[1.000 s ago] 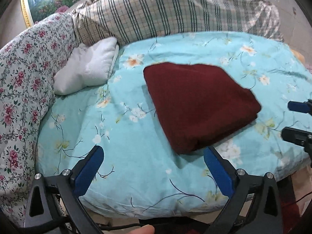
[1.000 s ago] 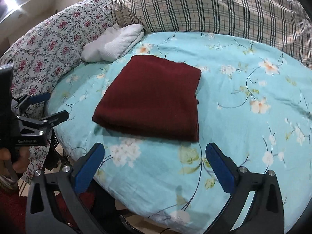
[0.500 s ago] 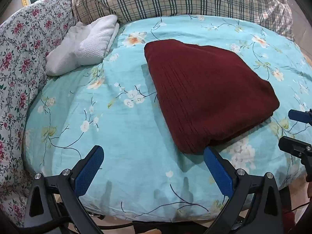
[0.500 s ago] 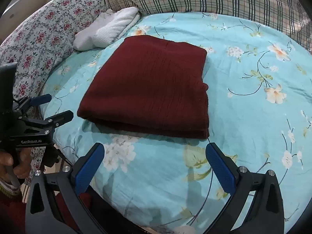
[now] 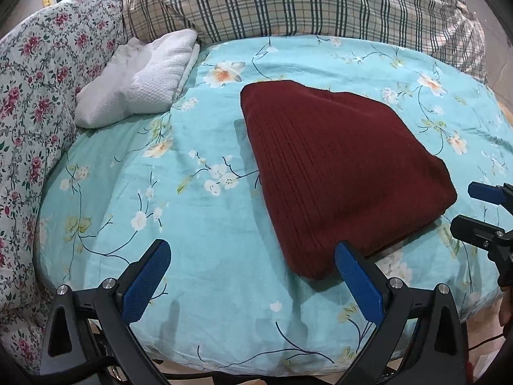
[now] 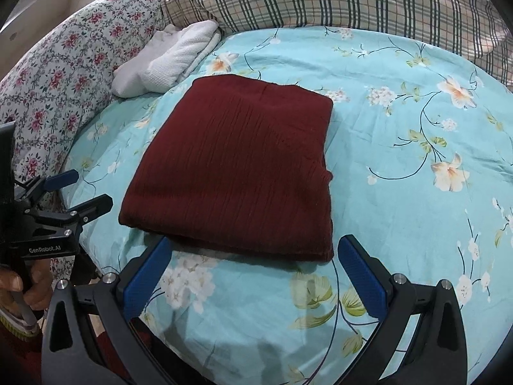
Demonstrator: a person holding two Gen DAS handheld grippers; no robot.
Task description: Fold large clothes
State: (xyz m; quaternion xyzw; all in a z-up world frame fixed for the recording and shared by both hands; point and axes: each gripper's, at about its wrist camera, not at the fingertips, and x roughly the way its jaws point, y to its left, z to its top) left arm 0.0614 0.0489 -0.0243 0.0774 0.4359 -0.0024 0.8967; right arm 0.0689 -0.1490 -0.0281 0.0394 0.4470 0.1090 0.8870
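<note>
A bed (image 5: 224,211) covered with a light blue sheet with flower print fills both views. At its far side lies a big plaid cushion (image 5: 304,3), and along the left side there is a quilt with small red flowers (image 5: 35,73). A white folded towel (image 5: 141,80) rests in the corner between these two, on the sheet.

The dark red garment (image 5: 336,166) lies on the bed as a folded, flat packet with several layers visible at its near edge. In the right wrist view the same garment (image 6: 237,166) sits directly in front of the camera, its near edge just beyond the blue fingertips.

The left tongs (image 5: 253,276) are released, with the two blue pads wide apart and nothing between them. They hang above the sheet at the near edge of the bed; the right pad appears in front of the near left corner of the garment, but I cannot tell if it touches the cloth. The right tongs (image 6: 256,272) are released too, wide apart and holding nothing, low over the sheet in front of the garment. Each tool is also seen from the other camera, at the side of the garment.
</note>
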